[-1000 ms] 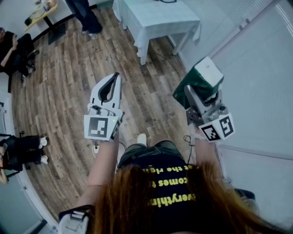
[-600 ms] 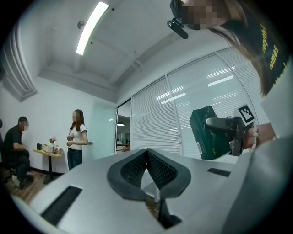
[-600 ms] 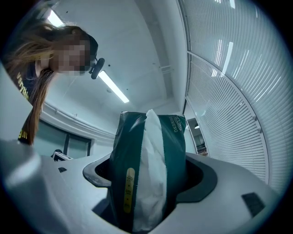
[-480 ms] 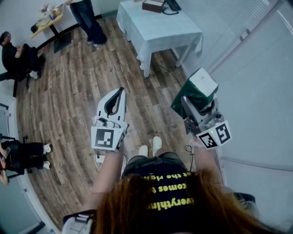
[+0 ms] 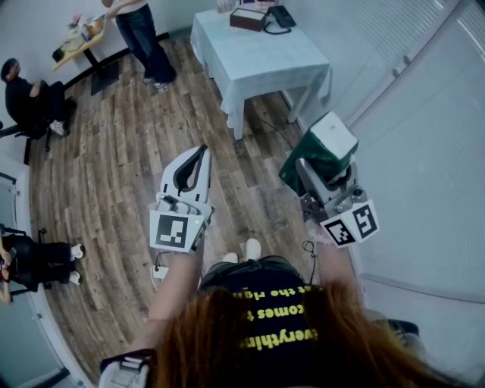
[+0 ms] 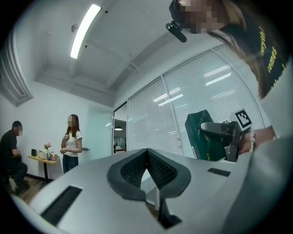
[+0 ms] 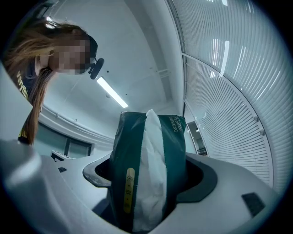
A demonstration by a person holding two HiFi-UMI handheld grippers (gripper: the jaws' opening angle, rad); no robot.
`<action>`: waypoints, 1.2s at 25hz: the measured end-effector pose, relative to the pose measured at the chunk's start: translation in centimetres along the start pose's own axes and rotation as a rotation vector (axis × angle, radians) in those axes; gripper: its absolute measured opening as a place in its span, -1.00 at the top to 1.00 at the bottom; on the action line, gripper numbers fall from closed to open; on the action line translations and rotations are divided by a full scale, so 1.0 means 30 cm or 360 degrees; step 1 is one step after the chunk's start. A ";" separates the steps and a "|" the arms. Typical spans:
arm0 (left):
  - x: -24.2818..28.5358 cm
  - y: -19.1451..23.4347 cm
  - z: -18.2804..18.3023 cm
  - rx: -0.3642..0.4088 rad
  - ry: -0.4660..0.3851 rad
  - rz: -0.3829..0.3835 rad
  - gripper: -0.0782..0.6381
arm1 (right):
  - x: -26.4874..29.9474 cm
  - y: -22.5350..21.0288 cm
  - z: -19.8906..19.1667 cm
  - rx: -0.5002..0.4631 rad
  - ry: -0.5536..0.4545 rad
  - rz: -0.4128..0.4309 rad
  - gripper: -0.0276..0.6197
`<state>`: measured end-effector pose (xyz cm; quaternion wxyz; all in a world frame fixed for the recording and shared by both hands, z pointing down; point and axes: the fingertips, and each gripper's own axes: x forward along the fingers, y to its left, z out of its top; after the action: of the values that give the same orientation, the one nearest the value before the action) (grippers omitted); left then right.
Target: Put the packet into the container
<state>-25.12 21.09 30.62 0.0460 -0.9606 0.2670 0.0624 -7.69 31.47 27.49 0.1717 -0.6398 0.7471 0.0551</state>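
Quick progress check - the grab part is done, the drop-off isn't. My right claw is clamped on the green packet, the one with the crinkly white strip down the middle. In the right gripper view it's wedged snugly between the two jaws, standing up out of them, so the hold looks solid to me. In the head view it's up in the air at the right of the frame, over the wooden floor and not resting on anything.

My left claw is at centre-left with its jaws pinched together at the tips and nothing between them.

The catch - I can't see the container anywhere. The only candidate spot is the cloth-covered surface at the top middle of the frame, well apart from both claws. It has a brownish box on its far edge, but I can't tell if that's the one. So I reckon what's left is carrying the packet over, finding the container and letting go inside it.
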 end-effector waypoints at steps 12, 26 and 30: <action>0.200 -0.117 -0.020 0.0038 0.0011 -0.0019 0.78 | 0.017 -0.210 0.014 0.0028 -0.0031 0.0050 -0.26; 0.297 -0.127 -0.021 0.0054 0.0091 0.0019 0.78 | -0.003 -0.349 0.027 0.0062 -0.0043 -0.0018 -0.26; 0.317 -0.130 -0.023 0.0034 0.0077 -0.0014 0.78 | 0.012 -0.361 0.002 0.0088 -0.0037 -0.0025 -0.26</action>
<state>-14.94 19.50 30.15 0.0502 -0.9624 0.2646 0.0360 2.83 29.26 28.82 0.1985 -0.6398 0.7413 0.0404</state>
